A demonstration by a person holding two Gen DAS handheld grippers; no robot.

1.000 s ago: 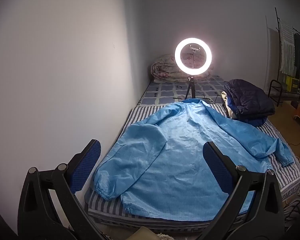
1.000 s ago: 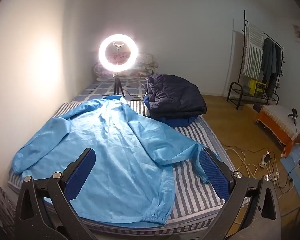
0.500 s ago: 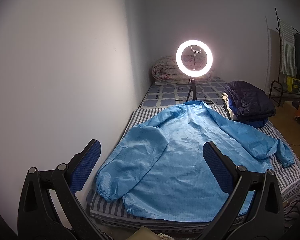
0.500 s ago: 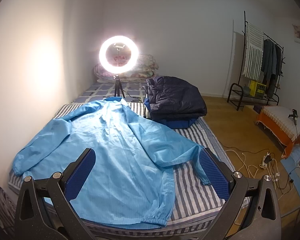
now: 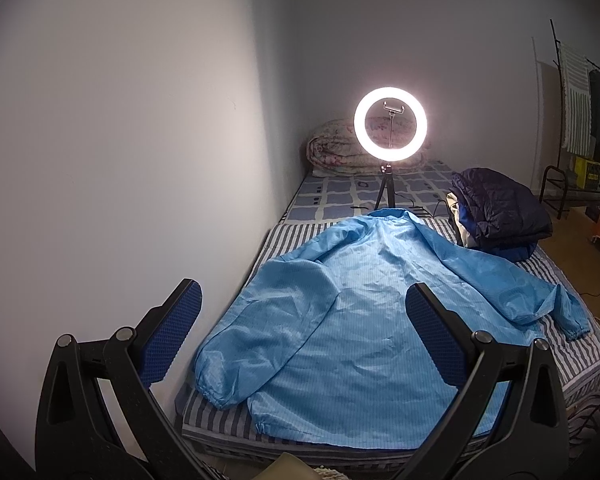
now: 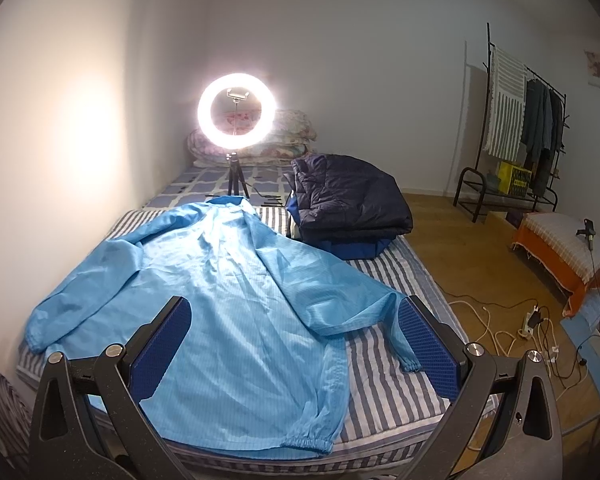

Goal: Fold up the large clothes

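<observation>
A large light-blue jacket (image 5: 364, 312) lies spread flat on the striped bed (image 5: 580, 364), collar toward the far end, sleeves out to both sides. It also shows in the right wrist view (image 6: 236, 300), on the striped mattress (image 6: 388, 392). My left gripper (image 5: 304, 336) is open and empty, held above the near left part of the jacket, near the left sleeve. My right gripper (image 6: 296, 348) is open and empty above the near hem, its right finger by the right sleeve cuff (image 6: 408, 364).
A lit ring light on a tripod (image 5: 390, 130) stands on the bed beyond the collar. A folded dark navy jacket pile (image 6: 348, 204) lies at the far right of the bed. A wall runs along the left. Cables and a power strip (image 6: 532, 320) lie on the floor at right, near a clothes rack (image 6: 528, 120).
Both grippers have risen and drawn back slightly; the jacket and bed sit lower and smaller in both views. The jacket has not moved. Both grippers stay open.
</observation>
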